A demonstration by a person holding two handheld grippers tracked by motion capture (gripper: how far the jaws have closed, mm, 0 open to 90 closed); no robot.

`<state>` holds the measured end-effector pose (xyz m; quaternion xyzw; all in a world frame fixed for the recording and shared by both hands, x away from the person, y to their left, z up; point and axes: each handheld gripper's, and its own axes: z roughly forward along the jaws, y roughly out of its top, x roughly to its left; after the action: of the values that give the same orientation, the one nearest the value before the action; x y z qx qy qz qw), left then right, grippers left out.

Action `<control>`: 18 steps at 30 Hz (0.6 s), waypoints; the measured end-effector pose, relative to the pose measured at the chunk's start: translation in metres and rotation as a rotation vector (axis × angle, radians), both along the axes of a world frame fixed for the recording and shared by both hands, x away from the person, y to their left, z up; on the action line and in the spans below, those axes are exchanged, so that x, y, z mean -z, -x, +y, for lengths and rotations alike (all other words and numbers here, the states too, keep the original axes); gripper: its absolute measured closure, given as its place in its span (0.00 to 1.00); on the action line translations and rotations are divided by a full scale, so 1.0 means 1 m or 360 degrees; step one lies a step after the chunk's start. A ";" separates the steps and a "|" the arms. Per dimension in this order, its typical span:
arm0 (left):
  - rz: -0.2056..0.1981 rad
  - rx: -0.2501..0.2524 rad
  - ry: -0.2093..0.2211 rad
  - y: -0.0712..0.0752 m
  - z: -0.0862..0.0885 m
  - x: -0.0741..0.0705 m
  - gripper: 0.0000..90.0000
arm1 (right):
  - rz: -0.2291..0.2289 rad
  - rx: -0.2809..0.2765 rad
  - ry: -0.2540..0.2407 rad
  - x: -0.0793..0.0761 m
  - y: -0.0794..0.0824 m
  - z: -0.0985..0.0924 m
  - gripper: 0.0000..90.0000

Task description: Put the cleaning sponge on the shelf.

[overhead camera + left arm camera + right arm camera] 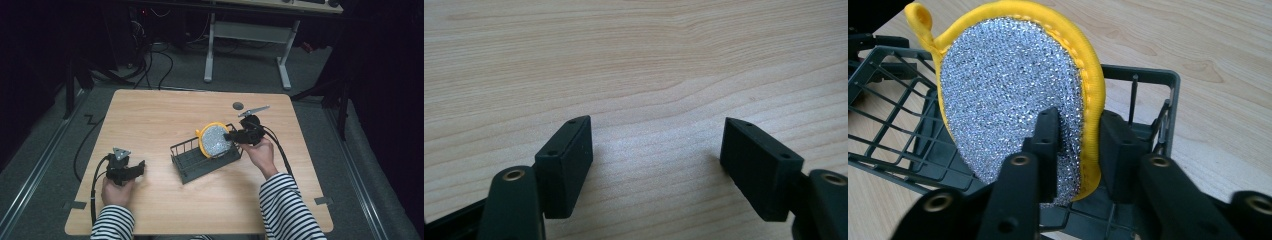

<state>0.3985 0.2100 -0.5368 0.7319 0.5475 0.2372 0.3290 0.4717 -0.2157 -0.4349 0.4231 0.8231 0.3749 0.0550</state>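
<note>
Your right gripper (1075,145) straddles the lower edge of the silver-and-yellow scouring pad (1013,95); one pad (1048,145) touches its silver face, while a slight gap seems to part the other from the yellow rim. The scouring pad stands upright inside the dark wire basket (192,162) at mid-table (150,115). Your left gripper (656,160), jaws wide and empty, rests over bare wood.

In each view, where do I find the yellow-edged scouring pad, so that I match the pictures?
High view: the scouring pad stands on edge at the wire basket's right end, just right of centre.
Left gripper view: not there; bare wooden table.
Right gripper view: centre, between the right gripper jaws.
Shared landmark: the wooden table.
</note>
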 end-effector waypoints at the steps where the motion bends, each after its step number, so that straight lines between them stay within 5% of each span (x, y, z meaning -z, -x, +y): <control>1: 0.0000 0.0000 0.0000 0.000 0.000 0.000 0.33 | 0.0001 0.0008 0.0002 0.000 0.000 0.000 0.75; 9: 0.0001 0.0001 0.0000 0.000 0.000 0.000 0.33 | -0.0055 0.0050 -0.0025 -0.009 0.004 -0.004 0.59; 18: 0.0000 0.0001 -0.0002 0.000 0.000 0.000 0.33 | -0.0123 0.0102 -0.0039 -0.021 0.012 -0.016 0.60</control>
<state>0.3985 0.2099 -0.5368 0.7323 0.5471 0.2374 0.3287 0.4601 -0.2313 -0.4143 0.4349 0.8017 0.3992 0.0935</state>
